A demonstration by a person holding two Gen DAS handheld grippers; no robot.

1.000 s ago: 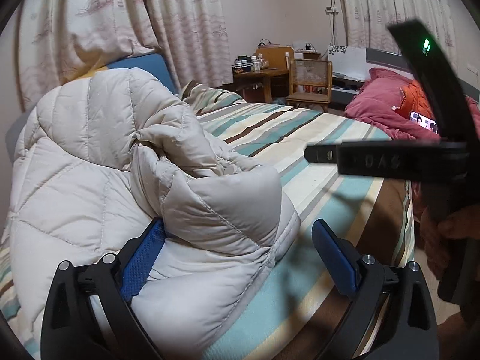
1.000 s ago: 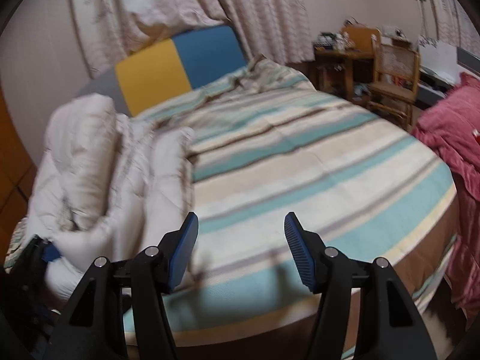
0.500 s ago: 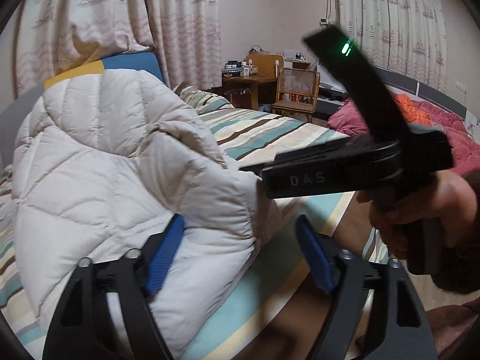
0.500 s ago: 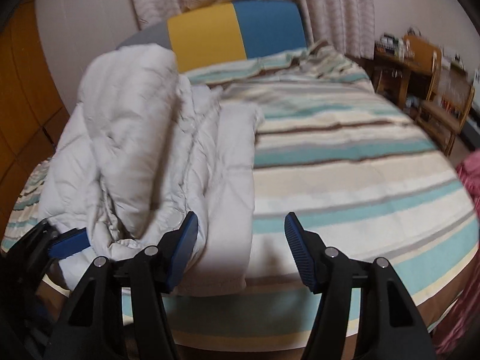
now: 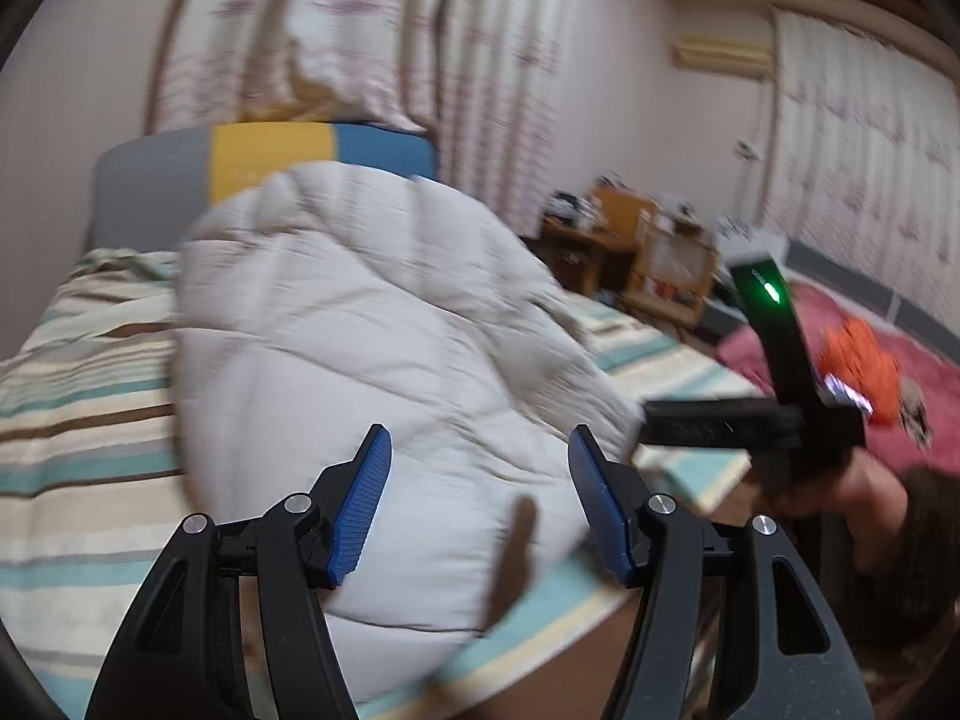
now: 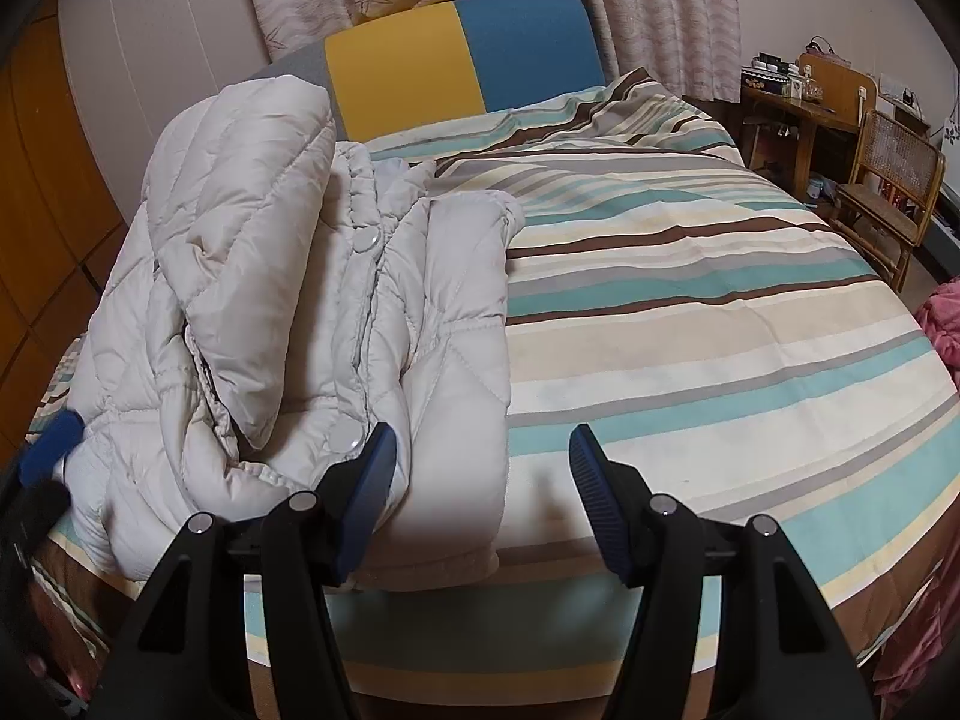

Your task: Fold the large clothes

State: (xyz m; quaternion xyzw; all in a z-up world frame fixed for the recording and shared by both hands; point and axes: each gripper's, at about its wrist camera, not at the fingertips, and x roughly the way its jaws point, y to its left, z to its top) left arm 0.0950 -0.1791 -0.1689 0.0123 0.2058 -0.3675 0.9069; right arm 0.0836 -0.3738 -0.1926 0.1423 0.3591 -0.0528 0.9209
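Nearest in the left wrist view, the left tool (image 5: pixel 480 510) is seen with its blue pads apart; its jaws have just been closing, and the padded cream jacket (image 5: pixel 372 360) lies behind the gap, but through the blur no pressing of the pads on the cloth can be made out. In the right wrist view, the right tool (image 6: pixel 483 501) is held released, with nothing gripped: its left pad stands in front of the jacket's (image 6: pixel 312 312) near hem and its right pad over bare striped bedcover (image 6: pixel 690 330).

The jacket is laid on the left part of the bed, near its foot edge, partly folded, with one side turned over the middle so that the snap-button front shows. Its long axis runs from the near edge of the bed toward the headboard (image 6: pixel 456 60), the hem being nearest.

At the far left of the right wrist view one blue pad of the left tool is seen at the jacket's lower corner. Beyond the bed, curtains (image 6: pixel 660 6), a wooden desk (image 6: pixel 798 108) and a cane chair (image 6: pixel 888 180) are seen.
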